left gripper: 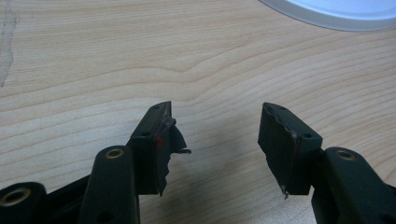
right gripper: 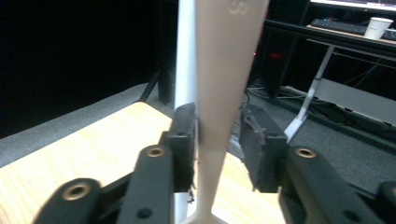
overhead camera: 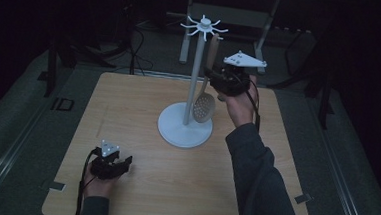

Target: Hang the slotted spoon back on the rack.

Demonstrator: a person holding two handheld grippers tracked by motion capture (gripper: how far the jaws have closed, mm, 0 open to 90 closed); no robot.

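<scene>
Two grippers seen. Right gripper [right gripper: 218, 140] raised at stand [overhead camera: 185, 122]; jaws astride skimmer [overhead camera: 204, 107] handle, one pad touching, gap at other: not clamped. Skimmer hung from hook at stand top. Risk judged: smooth tapered plastic handle swings, slips off hook. Left gripper [left gripper: 217, 140] rested on wood-grain table [left gripper: 93, 70], jaws apart, empty.

A white rack [overhead camera: 194, 82] stands on a pale wood-grain table [overhead camera: 128, 113]. The beige slotted spoon [overhead camera: 204, 106] hangs at its three o'clock. Both grippers are black, the left [left gripper: 215, 135] with a red speck.
</scene>
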